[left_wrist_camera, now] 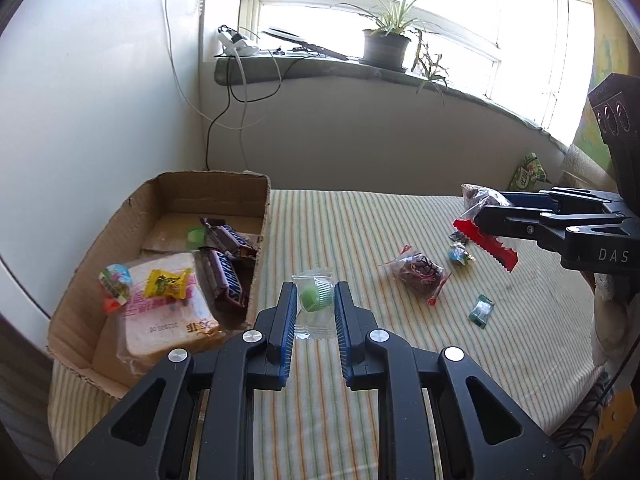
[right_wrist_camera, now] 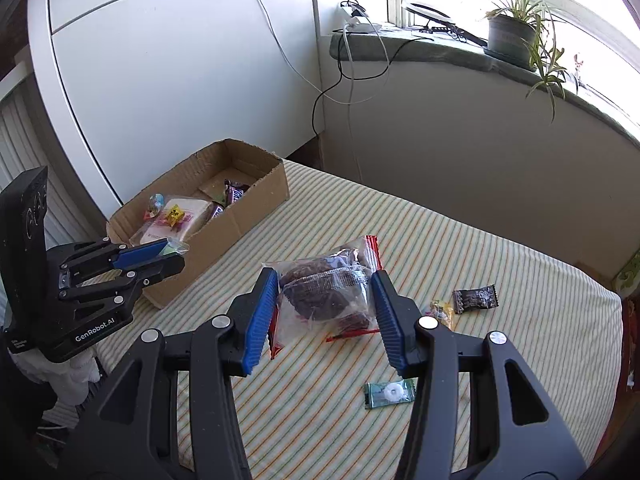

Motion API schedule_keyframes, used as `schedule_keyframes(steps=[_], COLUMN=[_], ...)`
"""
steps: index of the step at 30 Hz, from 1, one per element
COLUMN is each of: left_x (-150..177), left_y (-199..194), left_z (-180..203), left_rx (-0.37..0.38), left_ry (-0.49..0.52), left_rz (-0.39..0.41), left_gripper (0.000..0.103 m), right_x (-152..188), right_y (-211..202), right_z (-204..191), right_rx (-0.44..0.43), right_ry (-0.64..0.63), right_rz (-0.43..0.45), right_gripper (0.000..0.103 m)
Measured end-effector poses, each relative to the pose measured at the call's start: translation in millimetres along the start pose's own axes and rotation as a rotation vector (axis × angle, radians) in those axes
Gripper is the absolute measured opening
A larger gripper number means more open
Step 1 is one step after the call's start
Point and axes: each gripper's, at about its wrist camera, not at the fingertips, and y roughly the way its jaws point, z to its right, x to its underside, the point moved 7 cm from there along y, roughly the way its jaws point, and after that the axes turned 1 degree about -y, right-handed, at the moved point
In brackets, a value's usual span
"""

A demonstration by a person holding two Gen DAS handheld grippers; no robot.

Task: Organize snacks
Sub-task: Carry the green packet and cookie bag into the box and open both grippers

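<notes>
Two snacks are held off the striped cloth (right_wrist_camera: pixel 460 240) at once. One is a green candy (left_wrist_camera: pixel 315 299) in a clear wrapper, clamped between the blue pads of the left gripper (left_wrist_camera: pixel 316 304), just beside the near right wall of the cardboard box (left_wrist_camera: pixel 120 248). The other is a clear bag of dark pastry (right_wrist_camera: pixel 326 294) with a red serrated edge, pinched from both sides by the right gripper (right_wrist_camera: pixel 325 312), out over the middle of the cloth.

Inside the box lie a wrapped slice of bread (left_wrist_camera: pixel 168 312), a yellow candy (left_wrist_camera: pixel 166 283) on top of it, two Snickers bars (left_wrist_camera: pixel 226 276), a colourful jelly cup (left_wrist_camera: pixel 115 285) and another green sweet (left_wrist_camera: pixel 196 236).

On the cloth sit a second bag of dark pastry (left_wrist_camera: pixel 418 272), a green mint packet (right_wrist_camera: pixel 390 394), a black wrapped candy (right_wrist_camera: pixel 476 299) and a small gold and blue sweet (left_wrist_camera: pixel 460 255).

Beyond the table a white cabinet (right_wrist_camera: pixel 180 80) stands to the left, and a potted plant (right_wrist_camera: pixel 512 36) sits on the windowsill (right_wrist_camera: pixel 420 52) with cables hanging down the wall.
</notes>
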Motion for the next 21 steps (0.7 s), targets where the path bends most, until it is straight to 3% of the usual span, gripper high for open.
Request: schedule_keyframes(steps=[21], left_x=[-8.3], left_y=[-12.9], left_z=[-104.1], left_rx=[-0.121], left_ry=[-0.086], left_rz=[0.052], left_gripper=[0.017], right_x=[-92.2], right_y=[73.4], right_z=[-96.1], right_rx=[-0.063], right_ry=[-0.155], right_rz=[0.017], right_gripper=[0.05])
